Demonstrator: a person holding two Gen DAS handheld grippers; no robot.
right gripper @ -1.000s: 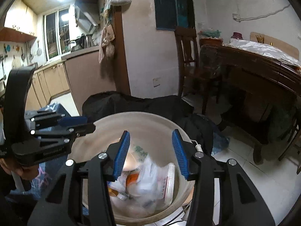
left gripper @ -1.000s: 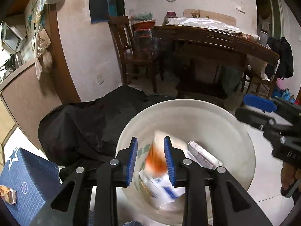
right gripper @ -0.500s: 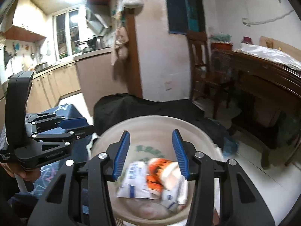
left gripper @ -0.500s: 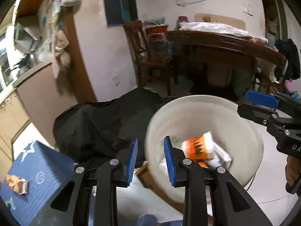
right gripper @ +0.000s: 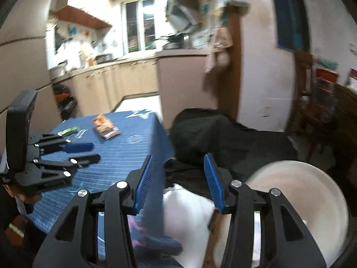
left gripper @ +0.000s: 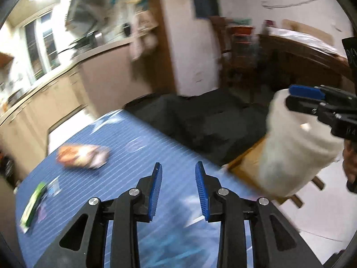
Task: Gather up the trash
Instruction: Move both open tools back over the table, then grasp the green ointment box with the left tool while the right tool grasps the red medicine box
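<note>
An orange and white wrapper (left gripper: 82,156) (right gripper: 106,126) lies on the blue striped tablecloth (left gripper: 138,147) (right gripper: 125,149), and a green wrapper (left gripper: 33,203) (right gripper: 68,131) lies nearer the table's left edge. My left gripper (left gripper: 177,166) (right gripper: 93,151) hovers over the cloth, its jaws opening with nothing between them. My right gripper (right gripper: 178,156) (left gripper: 290,96) is open and empty, above the table's right corner. The white trash bin (left gripper: 290,147) (right gripper: 312,192) stands on the floor to the right of the table. The views are blurred by motion.
A black heap of fabric (left gripper: 200,120) (right gripper: 223,134) lies on the floor beyond the table and the bin. A kitchen counter (right gripper: 178,67) stands behind it, with a dark wooden table (left gripper: 301,55) and a chair at the far right. A wooden stool (left gripper: 245,163) is beside the bin.
Both grippers have swung left, away from above the bin to over the blue table. The bin now sits at the right of both views, and the wrappers have come into sight.
</note>
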